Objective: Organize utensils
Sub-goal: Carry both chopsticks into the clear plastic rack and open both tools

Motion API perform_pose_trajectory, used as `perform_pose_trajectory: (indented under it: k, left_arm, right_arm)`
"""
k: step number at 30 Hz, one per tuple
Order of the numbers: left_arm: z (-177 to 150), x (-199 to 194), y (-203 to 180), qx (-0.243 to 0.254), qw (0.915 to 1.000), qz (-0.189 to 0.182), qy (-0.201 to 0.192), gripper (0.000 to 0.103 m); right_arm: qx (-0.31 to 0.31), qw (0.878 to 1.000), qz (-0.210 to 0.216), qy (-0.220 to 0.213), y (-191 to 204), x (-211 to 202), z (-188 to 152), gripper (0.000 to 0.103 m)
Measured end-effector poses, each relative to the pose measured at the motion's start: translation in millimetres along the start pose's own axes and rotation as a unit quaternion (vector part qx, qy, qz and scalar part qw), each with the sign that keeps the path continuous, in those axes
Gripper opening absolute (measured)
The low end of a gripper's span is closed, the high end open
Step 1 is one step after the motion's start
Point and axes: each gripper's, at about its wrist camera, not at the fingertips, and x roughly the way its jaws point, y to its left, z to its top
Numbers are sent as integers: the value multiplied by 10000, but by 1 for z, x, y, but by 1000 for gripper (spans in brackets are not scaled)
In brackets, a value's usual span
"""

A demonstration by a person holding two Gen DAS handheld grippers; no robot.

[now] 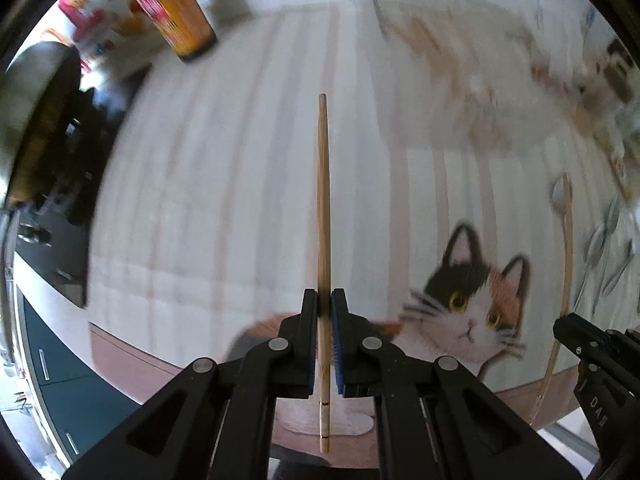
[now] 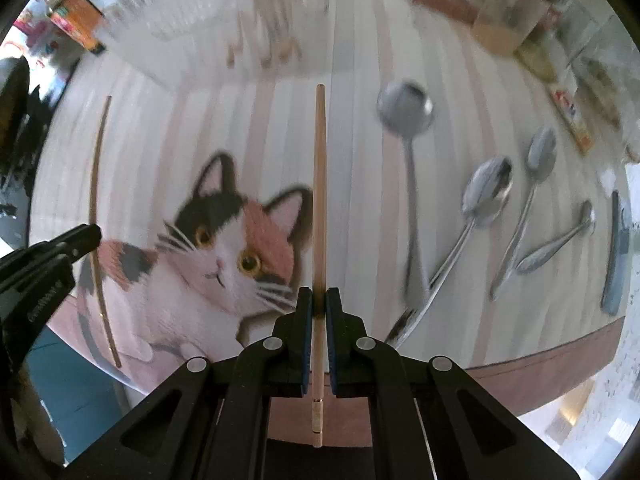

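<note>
My left gripper (image 1: pixel 324 296) is shut on a bamboo chopstick (image 1: pixel 323 200), which sticks out ahead over the striped cat mat (image 1: pixel 200 160). A second bamboo chopstick (image 2: pixel 320 180) is clamped the same way in my shut right gripper (image 2: pixel 319 294). Each view shows the other tool at its edge: the right gripper (image 1: pixel 564 322) with its chopstick (image 1: pixel 567 240), and the left gripper (image 2: pixel 94 236) with its chopstick (image 2: pixel 96 168). Both are held above the mat. Several metal spoons (image 2: pixel 488 188) lie on the mat to the right, the largest spoon (image 2: pixel 406 108) nearest.
A blue-grey utensil (image 2: pixel 616 252) lies at the mat's far right. An orange can (image 1: pixel 180 12) and bright packages stand at the back left, and a jar (image 2: pixel 508 20) with other clutter at the back right. The brown table edge (image 2: pixel 560 368) runs below the mat.
</note>
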Motion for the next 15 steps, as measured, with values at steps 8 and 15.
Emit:
perform_pose_trajectory:
  k: [8,15]
  left_arm:
    - [27,-70,20,-243,9967,66,-772,4]
    - [55,-119,26,-283,9904,-68,-1351,4]
  right_arm:
    - [-1,9982,278,-536,-16,-59,20,7]
    - [-96,9932,541,-1028,-20,-109,52,7]
